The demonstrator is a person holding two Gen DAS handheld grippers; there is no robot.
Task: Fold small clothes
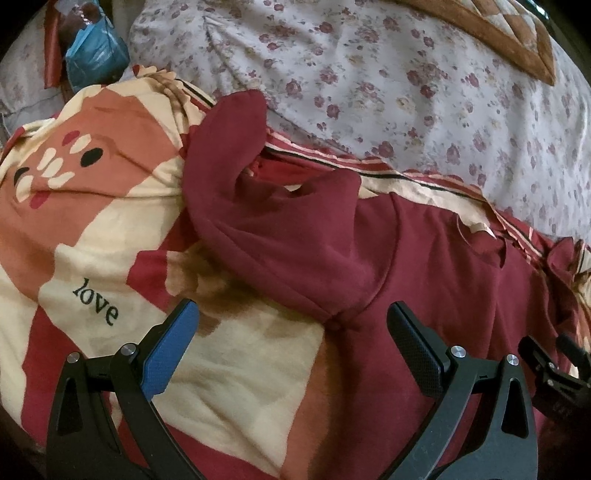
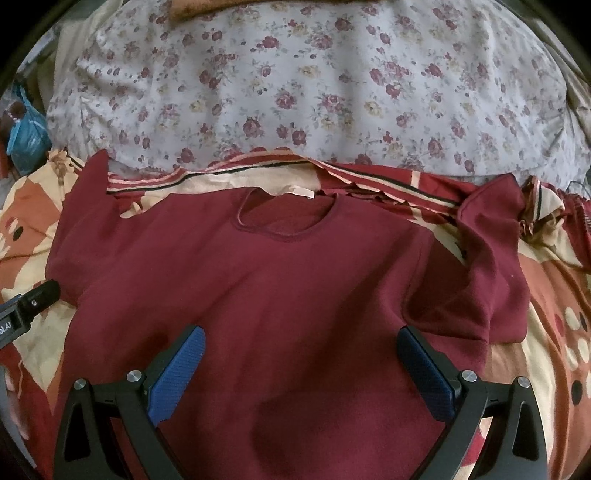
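Two claws are yours here, and both stand with fingers spread wide, holding nothing. In the right wrist view, your right claw (image 2: 299, 339) hangs over the lower middle of the frame, above the body of the maroon shirt (image 2: 258, 288), which lies face up and mostly flat across the centre of the picture, neckline (image 2: 282, 218) toward the top. One sleeve (image 2: 491, 258) runs to the right side of the frame, bunched and folded over near its end; the other sleeve reaches the upper left. The shirt rests on a red, cream and orange patterned blanket (image 2: 546, 295), and beyond it, filling the top of the frame, lies a white floral sheet (image 2: 295, 92). At the left edge of that view you can see the tip of your left claw, just beside the shirt's left sleeve. In the left wrist view, your left claw (image 1: 291, 314) sits at the bottom of the frame, one fingertip over the blanket (image 1: 92, 240), which bears the word "love", the other over the shirt (image 1: 424, 258). A sleeve (image 1: 236, 155) curls up toward the upper middle there. A blue plastic bag (image 1: 96, 48) shows in the upper left corner, and a brown-edged quilt (image 1: 498, 29) in the upper right.
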